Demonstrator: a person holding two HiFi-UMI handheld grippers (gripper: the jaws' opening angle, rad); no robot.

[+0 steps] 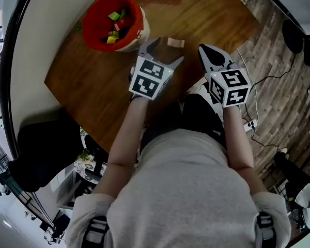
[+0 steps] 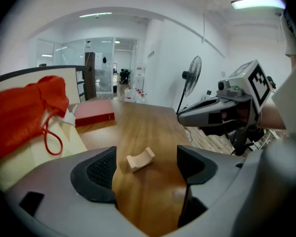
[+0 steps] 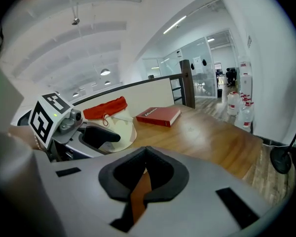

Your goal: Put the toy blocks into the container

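A pale wooden arch block [image 1: 175, 42] lies on the brown table [image 1: 93, 81], right of the red-rimmed cloth container [image 1: 113, 22], which holds several coloured blocks. My left gripper [image 1: 164, 51] hangs just short of the arch block with its jaws open. In the left gripper view the arch block [image 2: 140, 159] rests on the table ahead, framed by the open left gripper [image 2: 147, 151], untouched. My right gripper [image 1: 212, 53] is to its right, jaws shut with nothing in them. The right gripper [image 3: 145, 149] shows its pads meeting at the tips.
A red book [image 3: 159, 116] lies at the table's far end, behind the container [image 3: 108, 115]. The table's right edge drops to a wood-plank floor [image 1: 268, 45] with cables. A standing fan [image 2: 190, 78] is beyond the table.
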